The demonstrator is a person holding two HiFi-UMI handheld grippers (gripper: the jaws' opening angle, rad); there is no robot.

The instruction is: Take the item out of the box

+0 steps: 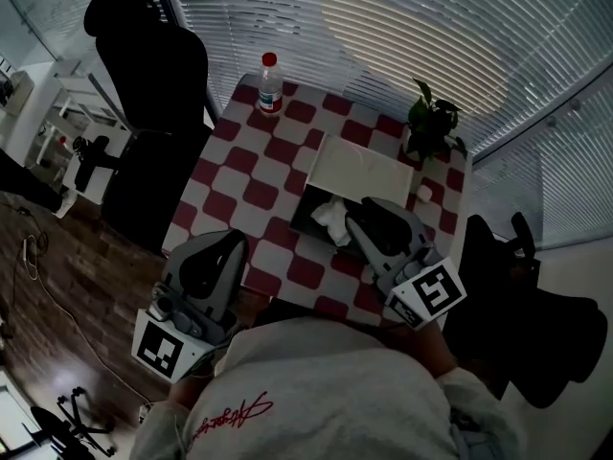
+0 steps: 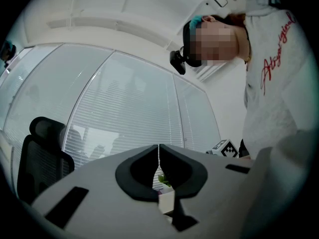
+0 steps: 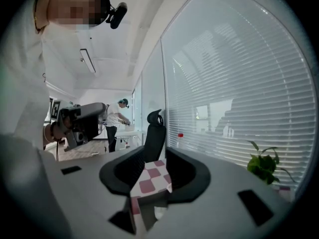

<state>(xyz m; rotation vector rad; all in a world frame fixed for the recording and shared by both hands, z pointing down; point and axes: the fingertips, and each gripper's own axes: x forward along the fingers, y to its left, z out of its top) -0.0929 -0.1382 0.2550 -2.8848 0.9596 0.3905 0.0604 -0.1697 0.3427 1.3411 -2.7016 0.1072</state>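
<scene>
A red-and-white checkered surface [image 1: 259, 195] carries a red-capped bottle [image 1: 270, 84] at its 11 o'clock corner and a potted plant [image 1: 431, 123] at 2 o'clock. One black office chair [image 1: 153, 94] stands at 9 o'clock, another [image 1: 536, 314] at 4 o'clock.

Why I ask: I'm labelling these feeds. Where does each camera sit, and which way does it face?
Head view: on the person's head, looking steeply down at the checkered table and box; shows their shirt, left gripper and right gripper.
Left gripper view: rides the left gripper, facing the blinds; shows the shirt beside its shut jaws.
Right gripper view: rides the right gripper, looking across the table toward the bottle; shows the shirt and left gripper.
Shared: the plant appears in all three.
</scene>
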